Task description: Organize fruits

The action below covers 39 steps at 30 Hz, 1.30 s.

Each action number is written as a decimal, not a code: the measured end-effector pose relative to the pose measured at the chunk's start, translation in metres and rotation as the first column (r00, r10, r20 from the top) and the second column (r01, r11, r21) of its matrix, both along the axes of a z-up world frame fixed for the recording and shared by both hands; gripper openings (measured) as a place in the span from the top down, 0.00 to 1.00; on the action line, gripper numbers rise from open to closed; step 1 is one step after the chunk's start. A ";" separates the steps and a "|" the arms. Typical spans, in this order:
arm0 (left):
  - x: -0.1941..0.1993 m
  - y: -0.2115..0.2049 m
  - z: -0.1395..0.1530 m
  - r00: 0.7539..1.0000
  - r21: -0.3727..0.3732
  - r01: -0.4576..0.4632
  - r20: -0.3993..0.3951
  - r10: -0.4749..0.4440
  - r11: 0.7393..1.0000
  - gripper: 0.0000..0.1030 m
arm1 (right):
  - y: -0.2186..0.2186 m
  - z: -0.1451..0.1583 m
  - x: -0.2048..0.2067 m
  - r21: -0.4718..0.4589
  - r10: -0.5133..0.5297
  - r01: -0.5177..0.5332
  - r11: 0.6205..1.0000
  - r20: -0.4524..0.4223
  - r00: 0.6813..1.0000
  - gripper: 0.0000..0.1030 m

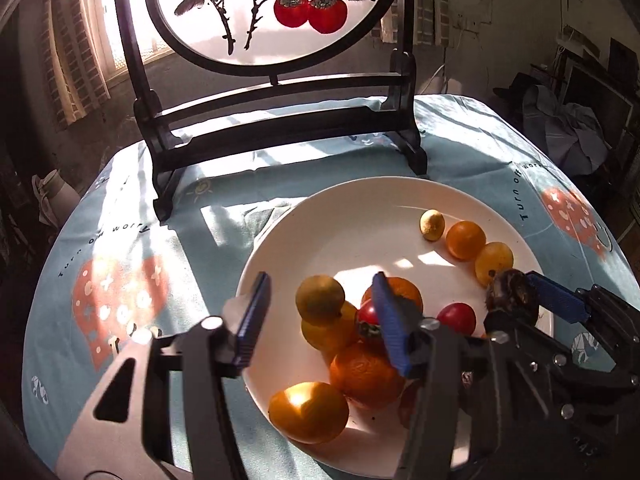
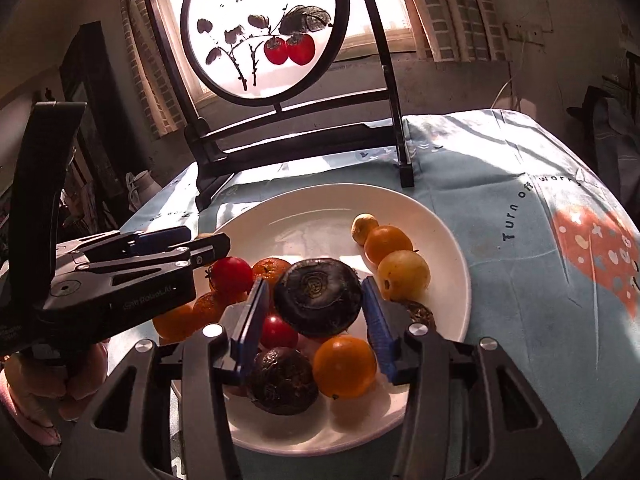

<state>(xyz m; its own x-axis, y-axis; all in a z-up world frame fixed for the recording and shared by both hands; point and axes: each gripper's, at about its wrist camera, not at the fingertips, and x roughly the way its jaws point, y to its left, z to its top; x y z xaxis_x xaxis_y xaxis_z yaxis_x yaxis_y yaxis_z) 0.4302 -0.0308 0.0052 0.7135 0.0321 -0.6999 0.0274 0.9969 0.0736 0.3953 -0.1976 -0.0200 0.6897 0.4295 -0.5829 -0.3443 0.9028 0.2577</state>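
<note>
In the left wrist view, the left tongs (image 1: 320, 312) hang nearest, blades apart over the white plate (image 1: 360, 208), clamping nothing. Between and under them sits a heap of fruits (image 1: 352, 344): oranges, yellow ones and red tomatoes. The right tongs (image 1: 516, 292) come in from the right, closed on a dark round fruit (image 1: 510, 290) beside a row of three small fruits (image 1: 466, 238). Behind the plate stands a framed persimmon painting (image 1: 276, 12) on the blue-clothed surface (image 1: 120, 208).

In the right wrist view, the right tongs (image 2: 316, 300) clamp the dark round fruit (image 2: 318, 296) above the plate (image 2: 440, 216), hiding the fruit beneath. The left tongs (image 2: 188, 246) reach in from the left, above the tomato (image 2: 232, 274).
</note>
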 end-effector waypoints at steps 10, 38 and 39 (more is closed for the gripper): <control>-0.085 0.019 0.037 0.994 0.049 -0.026 0.103 0.021 0.998 0.02 | -0.007 0.042 -0.044 -0.003 0.005 -0.005 1.000 0.088 0.996 0.07; -0.251 0.047 -0.024 0.999 -0.044 -0.035 0.025 0.037 0.998 0.02 | -0.024 -0.017 -0.202 -0.207 0.065 -0.073 0.976 -0.046 0.997 0.01; -0.251 0.046 -0.024 0.999 -0.038 -0.037 0.025 0.037 0.999 0.02 | -0.023 -0.018 -0.202 -0.209 0.066 -0.074 0.975 -0.047 0.997 0.01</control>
